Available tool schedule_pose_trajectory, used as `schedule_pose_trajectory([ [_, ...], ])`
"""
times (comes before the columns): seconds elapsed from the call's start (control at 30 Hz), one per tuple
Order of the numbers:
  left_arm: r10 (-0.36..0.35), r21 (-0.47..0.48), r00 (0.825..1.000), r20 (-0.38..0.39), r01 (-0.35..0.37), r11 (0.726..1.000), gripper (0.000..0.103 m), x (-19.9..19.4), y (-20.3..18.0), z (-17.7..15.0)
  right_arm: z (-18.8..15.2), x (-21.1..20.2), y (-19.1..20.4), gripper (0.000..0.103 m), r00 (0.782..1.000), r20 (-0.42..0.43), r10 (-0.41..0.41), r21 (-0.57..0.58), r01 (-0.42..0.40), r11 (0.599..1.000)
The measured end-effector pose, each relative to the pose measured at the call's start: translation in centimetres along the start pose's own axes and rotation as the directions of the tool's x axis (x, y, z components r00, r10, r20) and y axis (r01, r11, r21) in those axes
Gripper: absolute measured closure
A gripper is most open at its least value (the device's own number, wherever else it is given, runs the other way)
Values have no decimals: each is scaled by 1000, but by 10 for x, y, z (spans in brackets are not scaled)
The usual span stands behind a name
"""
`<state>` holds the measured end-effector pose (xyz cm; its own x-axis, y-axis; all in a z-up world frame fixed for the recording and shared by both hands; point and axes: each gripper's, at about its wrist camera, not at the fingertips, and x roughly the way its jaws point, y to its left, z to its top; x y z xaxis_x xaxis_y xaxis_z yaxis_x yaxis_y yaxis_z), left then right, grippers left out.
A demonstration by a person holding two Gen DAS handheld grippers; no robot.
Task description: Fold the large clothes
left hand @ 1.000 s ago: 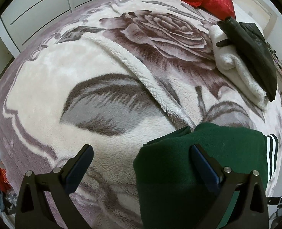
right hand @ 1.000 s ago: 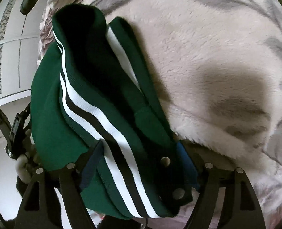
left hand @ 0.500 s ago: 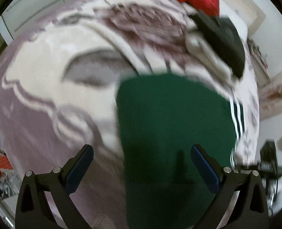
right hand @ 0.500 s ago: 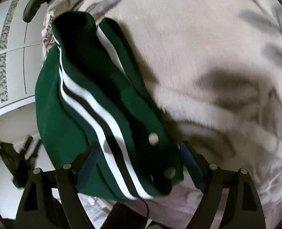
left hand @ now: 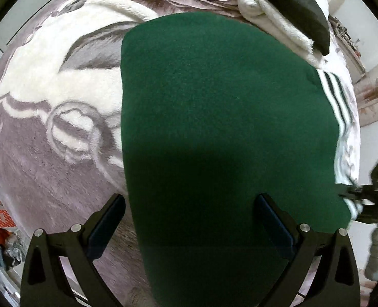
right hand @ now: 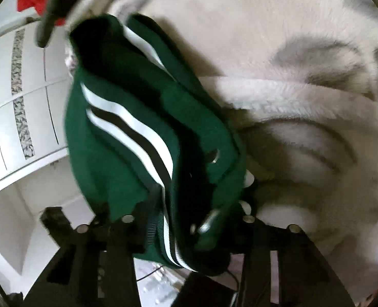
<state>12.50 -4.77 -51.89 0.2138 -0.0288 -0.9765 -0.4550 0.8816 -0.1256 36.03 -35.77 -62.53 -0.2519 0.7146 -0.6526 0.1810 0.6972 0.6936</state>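
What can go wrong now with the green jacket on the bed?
1. The right gripper is closing its jaws on the jacket at its striped hem; several layers bunch there, so it may catch only some and the fold may fall open.
2. The jacket lies at the edge of the blanket; a pull could drag it off.
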Motion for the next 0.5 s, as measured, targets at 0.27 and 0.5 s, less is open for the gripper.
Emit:
schedule_pose_trajectory([
  [0.27,-92,-34,995,-36,91,995,0,8,21,-1,1,-3,12,51,976,12,-219,-63,219,974],
  [0.5,30,-81,996,86,-23,996,0,-56,54,-19,-42,-42,138,48,947,171,-272,-315,314,896],
])
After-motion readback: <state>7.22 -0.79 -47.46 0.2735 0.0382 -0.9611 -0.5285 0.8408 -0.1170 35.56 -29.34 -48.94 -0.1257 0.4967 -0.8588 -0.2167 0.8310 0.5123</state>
